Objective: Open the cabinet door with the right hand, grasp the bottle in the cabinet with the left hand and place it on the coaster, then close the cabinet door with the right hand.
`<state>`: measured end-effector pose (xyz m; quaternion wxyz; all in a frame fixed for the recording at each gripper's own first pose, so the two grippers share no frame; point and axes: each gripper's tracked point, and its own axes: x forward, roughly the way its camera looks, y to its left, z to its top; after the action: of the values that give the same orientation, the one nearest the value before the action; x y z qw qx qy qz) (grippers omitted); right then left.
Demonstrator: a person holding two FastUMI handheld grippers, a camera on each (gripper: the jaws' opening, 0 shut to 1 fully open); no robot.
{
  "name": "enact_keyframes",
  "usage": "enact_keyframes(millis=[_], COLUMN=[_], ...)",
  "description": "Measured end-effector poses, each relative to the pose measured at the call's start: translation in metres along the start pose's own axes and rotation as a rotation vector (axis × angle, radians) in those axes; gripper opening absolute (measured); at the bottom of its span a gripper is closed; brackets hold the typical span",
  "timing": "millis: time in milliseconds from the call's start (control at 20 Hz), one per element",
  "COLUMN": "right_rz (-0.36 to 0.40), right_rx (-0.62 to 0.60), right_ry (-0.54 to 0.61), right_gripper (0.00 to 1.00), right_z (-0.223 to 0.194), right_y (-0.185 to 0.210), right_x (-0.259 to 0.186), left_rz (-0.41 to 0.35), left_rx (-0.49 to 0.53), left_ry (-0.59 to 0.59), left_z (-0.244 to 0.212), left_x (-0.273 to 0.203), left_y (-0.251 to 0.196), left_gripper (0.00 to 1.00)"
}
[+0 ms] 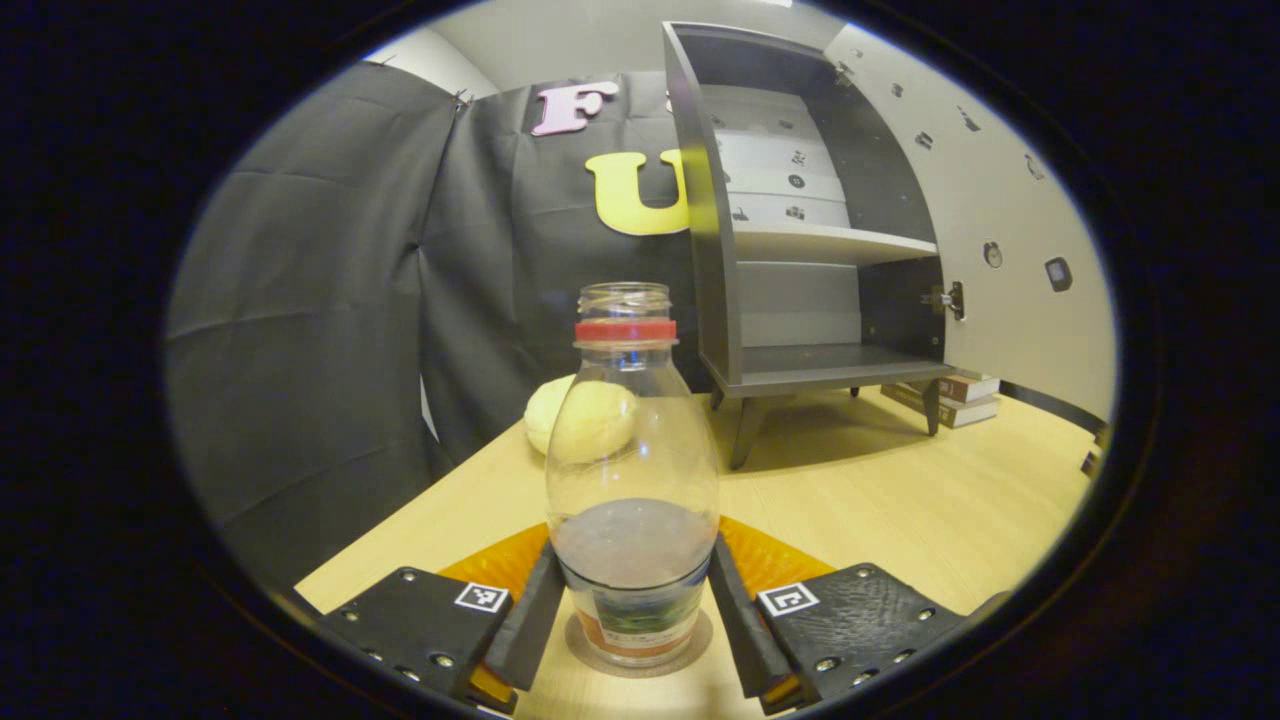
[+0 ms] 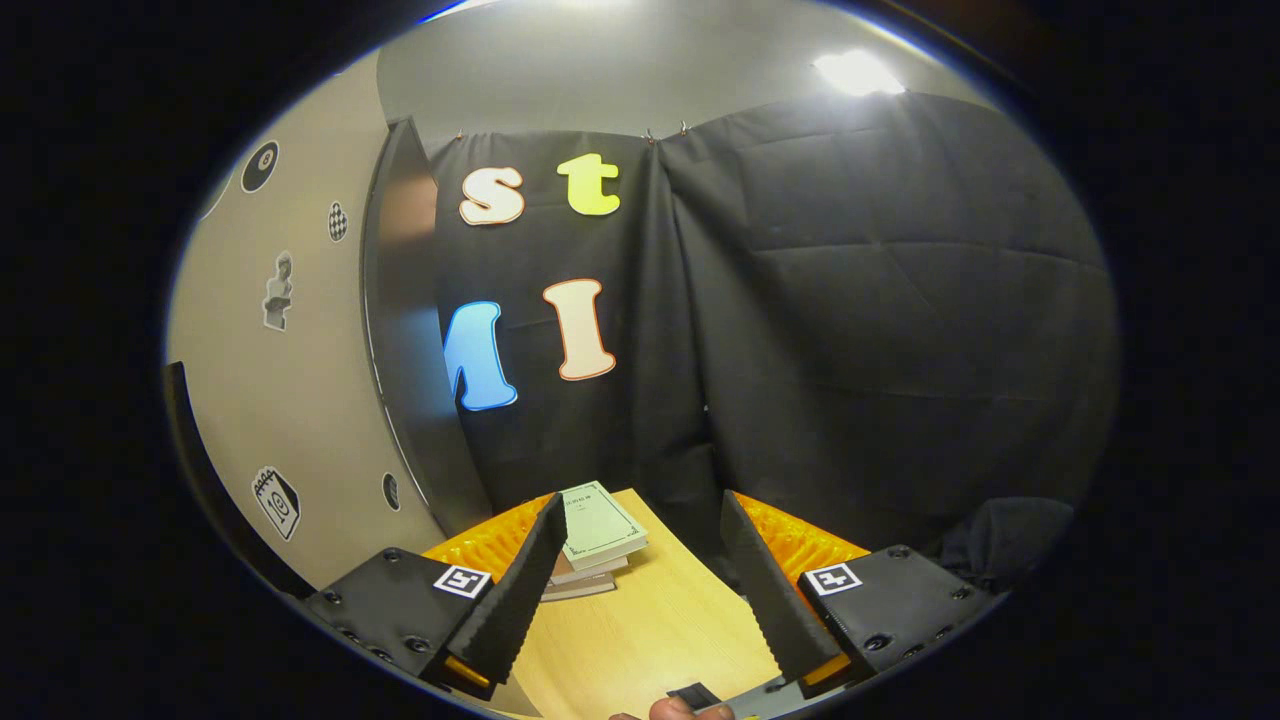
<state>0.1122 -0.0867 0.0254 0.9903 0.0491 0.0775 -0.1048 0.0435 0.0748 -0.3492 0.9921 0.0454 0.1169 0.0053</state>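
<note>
A clear plastic bottle (image 1: 632, 470) with a red neck ring and no cap stands upright on a grey round coaster (image 1: 640, 671) on the wooden table. My left gripper (image 1: 633, 548) is shut on the bottle, one finger pressing each side of its lower body. Behind it, the dark grey cabinet (image 1: 800, 250) stands with bare shelves, its door (image 1: 1000, 200) swung wide to the right. In the right gripper view, my right gripper (image 2: 641, 500) is open and holds nothing, and the cabinet door (image 2: 400, 330) stands edge-on to its left, a little way ahead.
A pale yellow round object (image 1: 585, 415) lies on the table behind the bottle. Books (image 1: 960, 395) are stacked by the cabinet's right leg, and the books (image 2: 598, 535) also lie just ahead of my right gripper. A person's fingertip (image 2: 680, 710) shows at the bottom edge.
</note>
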Motion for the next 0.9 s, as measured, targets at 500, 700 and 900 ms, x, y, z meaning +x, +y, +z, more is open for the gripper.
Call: enact_keyframes(millis=[500, 700, 900], right_rz=[0.025, 0.03, 0.043], right_rx=[0.019, 0.035, 0.049], right_ry=[0.03, 0.043, 0.055], right_gripper=[0.98, 0.93, 0.98], right_z=[-0.021, -0.033, -0.042], right_y=[0.006, 0.005, 0.002], right_x=[0.0, 0.002, 0.011], left_rz=[0.017, 0.017, 0.027], left_rx=[-0.014, 0.019, 0.055], left_ry=[-0.068, -0.122, -0.177], left_z=[0.063, 0.105, 0.154], left_x=[-0.017, -0.029, -0.044], left_y=[0.013, 0.017, 0.017], left_gripper=[0.83, 0.84, 0.86])
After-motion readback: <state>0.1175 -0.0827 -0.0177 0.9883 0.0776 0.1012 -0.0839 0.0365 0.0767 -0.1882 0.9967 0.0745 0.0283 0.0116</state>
